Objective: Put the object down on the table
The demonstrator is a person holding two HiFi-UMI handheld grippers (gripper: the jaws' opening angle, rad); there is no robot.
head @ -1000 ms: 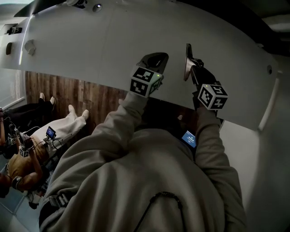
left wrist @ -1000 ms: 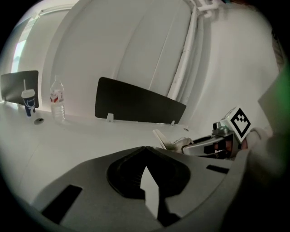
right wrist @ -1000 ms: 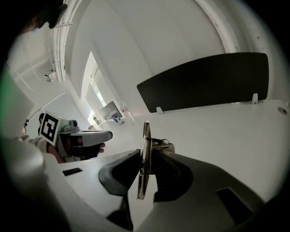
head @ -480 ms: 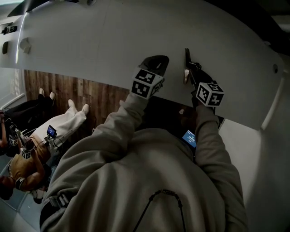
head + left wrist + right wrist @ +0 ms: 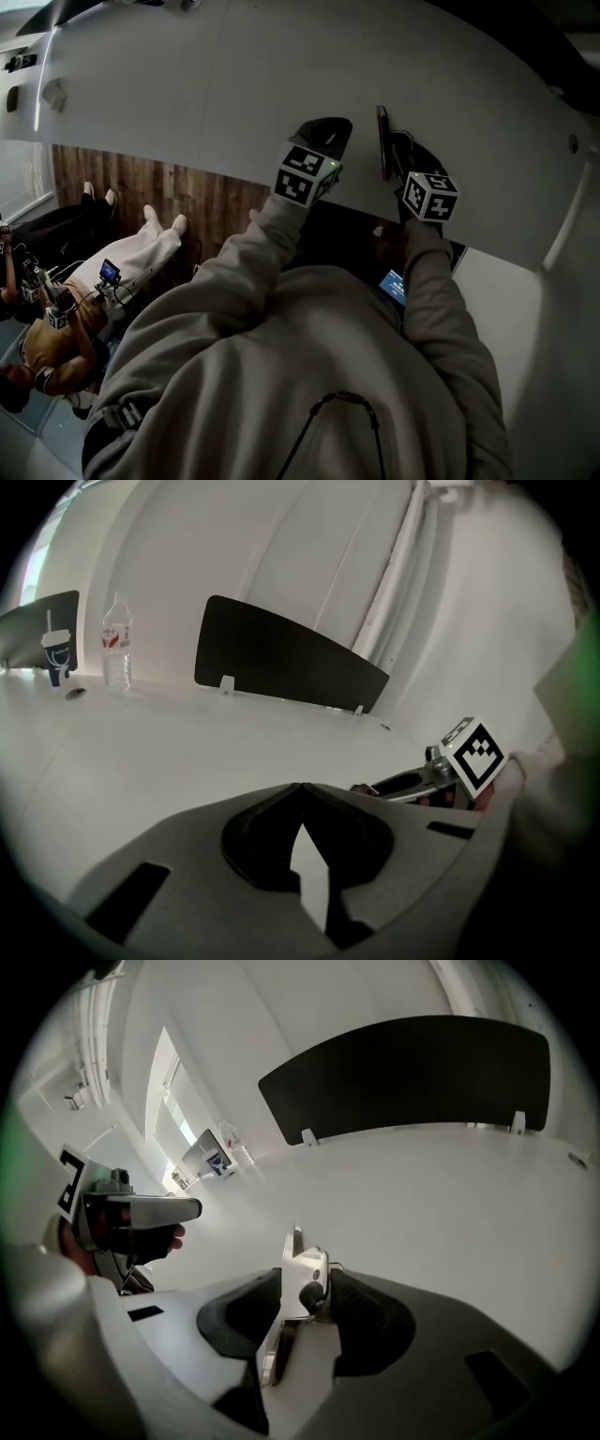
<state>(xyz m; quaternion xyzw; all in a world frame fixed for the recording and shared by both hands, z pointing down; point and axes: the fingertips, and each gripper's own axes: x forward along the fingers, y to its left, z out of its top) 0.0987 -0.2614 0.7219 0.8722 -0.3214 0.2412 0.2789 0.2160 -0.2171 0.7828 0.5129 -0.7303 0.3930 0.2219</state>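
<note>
A thin flat plate with a white metal bracket and a black knob (image 5: 296, 1241) stands on edge between my right gripper's (image 5: 305, 1276) jaws, just above the white table (image 5: 422, 1194). Those jaws are opening and a narrow gap shows beside the bracket. In the head view the plate (image 5: 382, 142) is a dark edge-on sliver at the right gripper (image 5: 394, 141). Close to its left, my left gripper (image 5: 323, 127) is shut and empty over the table. The left gripper view shows its tips (image 5: 300, 789) meeting, with the right gripper (image 5: 412, 782) at the right.
A black divider panel (image 5: 281, 663) stands across the table, with a water bottle (image 5: 116, 653) and a blue-and-white cup sign (image 5: 54, 653) far left. Below the table edge are a wooden floor (image 5: 159, 202) and a seated person (image 5: 47, 328).
The plate has turned from showing its pale face to edge-on. Both grippers have drifted slightly up the table; the right one shifted a little left.
</note>
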